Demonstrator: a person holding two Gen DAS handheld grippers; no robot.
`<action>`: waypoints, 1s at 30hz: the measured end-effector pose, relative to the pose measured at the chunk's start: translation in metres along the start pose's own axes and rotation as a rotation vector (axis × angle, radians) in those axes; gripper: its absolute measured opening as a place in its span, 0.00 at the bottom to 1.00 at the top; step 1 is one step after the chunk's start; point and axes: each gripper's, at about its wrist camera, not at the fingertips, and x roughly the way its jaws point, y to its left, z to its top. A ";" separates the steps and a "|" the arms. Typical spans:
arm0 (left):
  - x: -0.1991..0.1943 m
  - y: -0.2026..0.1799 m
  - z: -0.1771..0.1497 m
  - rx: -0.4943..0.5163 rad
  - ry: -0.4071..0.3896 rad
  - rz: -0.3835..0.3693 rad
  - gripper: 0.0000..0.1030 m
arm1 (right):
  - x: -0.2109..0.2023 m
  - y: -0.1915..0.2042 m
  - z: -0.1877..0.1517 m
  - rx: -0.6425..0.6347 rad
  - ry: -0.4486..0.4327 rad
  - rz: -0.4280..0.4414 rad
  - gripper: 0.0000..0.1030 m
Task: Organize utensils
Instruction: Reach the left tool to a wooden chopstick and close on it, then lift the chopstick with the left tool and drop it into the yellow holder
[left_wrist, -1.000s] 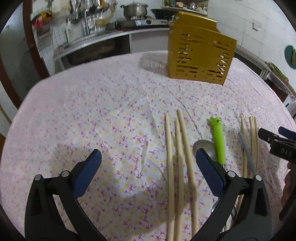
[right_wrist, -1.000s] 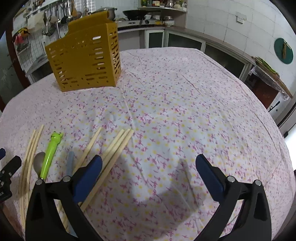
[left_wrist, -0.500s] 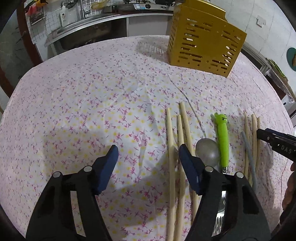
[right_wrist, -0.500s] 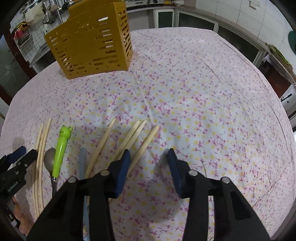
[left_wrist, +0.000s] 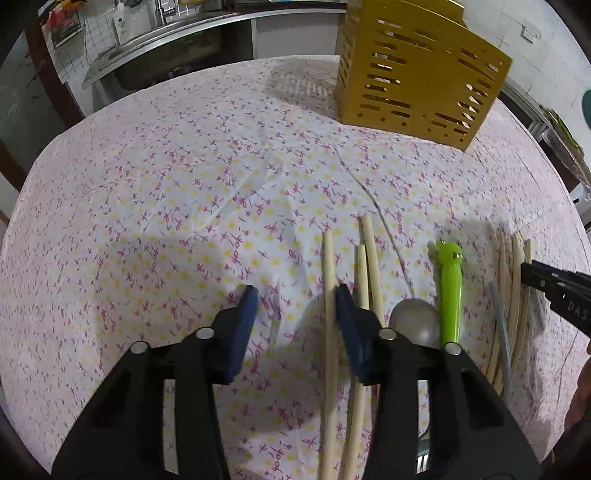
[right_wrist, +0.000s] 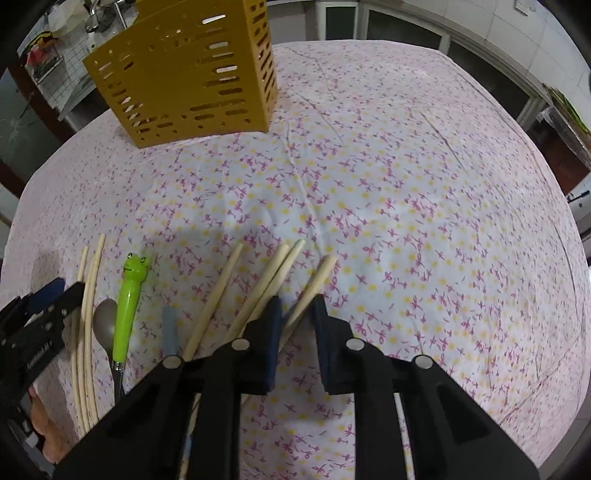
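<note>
A round tabletop (left_wrist: 155, 192) under a white cloth printed with pink and yellow flowers fills both views; behind it run a steel kitchen counter (left_wrist: 166, 33) and tiled walls. Ahead of both grippers stands a yellow slotted utensil holder (left_wrist: 417, 70), near the far rim.

The left gripper (left_wrist: 293, 299) has its blue pads part-way apart and closing, one wooden chopstick (left_wrist: 328, 295) lying between them, not yet pressed — two more chopsticks sit just right of its right pad. Further right lie a metal spoon (left_wrist: 413, 325) and a green frog-handled utensil (left_wrist: 450, 288).

The right gripper (right_wrist: 297, 310) is closing too, pads nearly together around a chopstick (right_wrist: 319, 277); whether they press it I cannot tell. Its side reads "DAS", cut off by the frame edge.

Left of the left gripper and right of the right one, the cloth is bare to the rim.
</note>
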 end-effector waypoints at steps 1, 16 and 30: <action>0.000 0.003 0.003 -0.013 0.003 -0.005 0.34 | 0.000 0.000 0.002 -0.004 -0.002 0.011 0.14; 0.004 0.003 0.014 0.016 0.086 -0.007 0.15 | 0.014 0.001 0.027 -0.103 0.088 0.026 0.12; -0.019 -0.007 0.010 -0.008 -0.029 -0.009 0.05 | -0.018 -0.020 0.018 -0.044 -0.095 0.111 0.08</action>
